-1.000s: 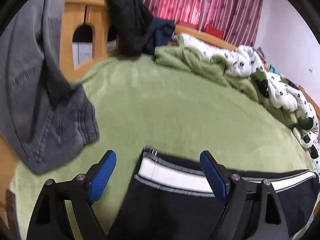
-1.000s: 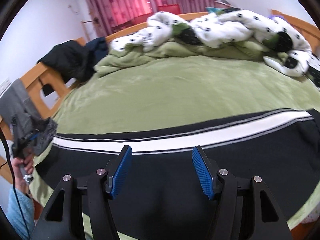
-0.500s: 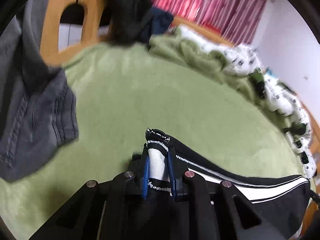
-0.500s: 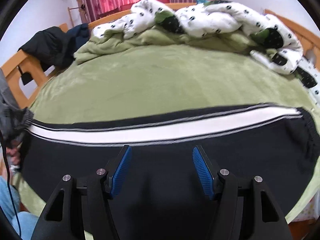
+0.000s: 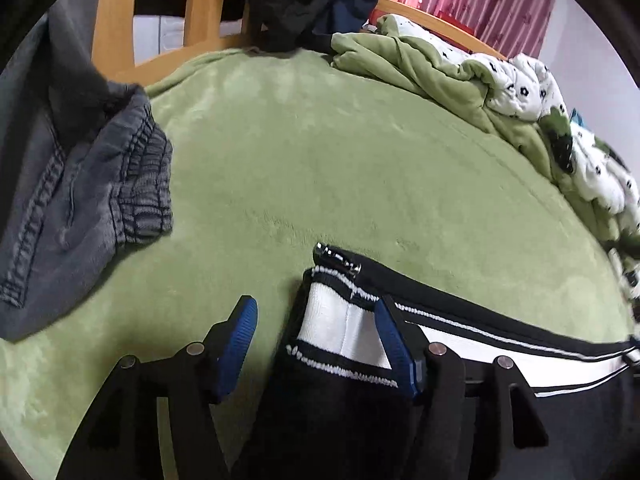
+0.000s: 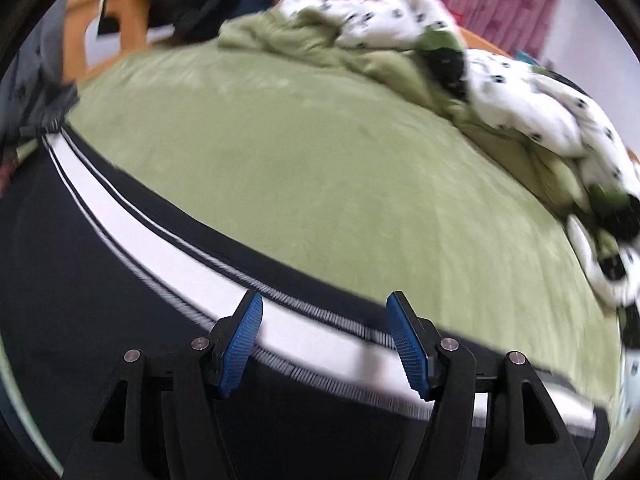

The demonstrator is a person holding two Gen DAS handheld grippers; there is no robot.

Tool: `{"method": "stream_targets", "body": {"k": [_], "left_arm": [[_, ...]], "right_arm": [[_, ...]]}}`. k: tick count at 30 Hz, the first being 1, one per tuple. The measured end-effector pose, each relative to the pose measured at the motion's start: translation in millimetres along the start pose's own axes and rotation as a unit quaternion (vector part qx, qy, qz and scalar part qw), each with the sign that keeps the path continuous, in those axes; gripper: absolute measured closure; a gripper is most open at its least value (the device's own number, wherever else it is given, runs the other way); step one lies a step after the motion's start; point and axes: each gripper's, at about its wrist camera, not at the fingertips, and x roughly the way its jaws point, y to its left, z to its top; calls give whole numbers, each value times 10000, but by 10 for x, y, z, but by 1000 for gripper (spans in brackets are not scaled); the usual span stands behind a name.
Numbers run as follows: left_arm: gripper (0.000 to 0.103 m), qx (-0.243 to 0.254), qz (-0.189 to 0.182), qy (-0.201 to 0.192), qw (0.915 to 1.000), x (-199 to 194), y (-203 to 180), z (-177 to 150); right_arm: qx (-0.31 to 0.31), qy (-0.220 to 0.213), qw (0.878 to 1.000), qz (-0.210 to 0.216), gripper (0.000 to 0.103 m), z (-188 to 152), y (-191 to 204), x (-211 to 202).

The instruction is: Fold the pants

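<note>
As L gripper (image 5: 316,340) opens, pants (image 5: 340,328) cuff betw. jaws; R gripper (image 6: 324,340) wide, over stripe

Bare blanket (image 5: 320,152) between jeans (image 5: 80,208), quilt (image 5: 520,80)

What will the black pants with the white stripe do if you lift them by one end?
The black pants would probably flop and dangle, since the cuff already bunches softly beside the opening left gripper. They look light, thin and flat on the green blanket.
</note>
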Motion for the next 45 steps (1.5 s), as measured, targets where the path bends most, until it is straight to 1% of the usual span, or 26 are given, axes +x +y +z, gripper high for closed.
{"method": "stream_targets", "body": {"k": [1,2,3,4,5,6,8,9,10,11,12,13,15,16,17,20,23,26,29,32,35,39,42,43,44,45], "left_arm": [[44,-125,-88,-14,9999,8,35,-7],[47,-175,-95,-27,9998,5,40,-14],[58,-175,-76,-34,9998,22,36,-7],[79,-118,-245,22,9996,47,29,3],[80,-76,-216,-4,9997,23,14,14],[82,-79,-230,-112,9996,-22,2,21],[82,-125,-269,-320,9990,-75,-9,32],[82,-101,-140,-239,9996,-20,-30,27],[75,-10,103,-57,9999,88,-72,18],[70,38,222,13,9997,142,-97,15],[68,88,290,23,9995,157,-134,17],[62,134,327,14,9994,135,-164,29],[51,244,303,-64,9992,12,-228,44],[43,260,243,-141,9993,-77,-247,30],[41,296,175,-248,9991,-195,-268,-7],[41,472,51,-442,9979,-530,-288,-174],[41,413,-146,-449,9980,-821,-235,-364],[41,309,-603,-227,9974,-1095,-157,-668],[41,253,-826,-70,9962,-1280,-81,-1033],[41,-191,-1222,108,9923,-1298,59,-1404],[41,-1064,-1560,291,9816,-1112,289,-1668],[45,-1804,-1810,-67,9668,-1016,540,-1706],[46,-2220,-1686,-224,9601,-870,583,-1598],[49,-2298,-1599,-251,9597,-818,566,-1563],[58,-2313,-1506,-296,9607,-797,539,-1537],[73,-2244,-1368,-334,9643,-783,515,-1481]], "right_arm": [[-30,62,9999,79,40,15,-10,81],[-62,196,9997,152,43,24,-29,197],[-150,357,9987,325,70,11,-33,327],[-227,360,9981,439,90,6,-7,354],[-333,232,9982,431,98,0,23,331],[-437,-1,9985,323,99,7,34,256],[-171,-319,9983,467,99,8,-35,145],[48,-288,9977,617,99,-19,-104,179],[129,-172,9976,664,99,-55,-123,259],[157,-21,9979,625,98,-87,-111,362],[194,-94,9985,502,97,-115,-86,390],[235,-207,9990,328,93,-111,-64,347],[408,-160,9990,-23,63,-77,-69,251],[645,-272,9975,-22,61,-87,-105,137],[808,-355,9961,18,60,-109,-132,55],[1486,-423,9879,-87,55,-168,-221,-294],[1921,-356,9807,-73,55,-210,-176,-649],[2014,-182,9793,-71,55,-221,-20,-952],[2087,-358,9771,-221,55,-280,187,-1261],[2527,-567,9658,135,55,-433,301,-1604],[2722,-599,9597,355,55,-594,414,-1750],[2767,-591,9582,435,55,-825,527,-1834],[2801,-718,9567,319,55,-913,530,-1917],[2854,-799,9545,331,55,-946,520,-1947],[2918,-804,9526,305,54,-972,503,-1945],[2957,-743,9521,245,54,-996,486,-1927]]}}
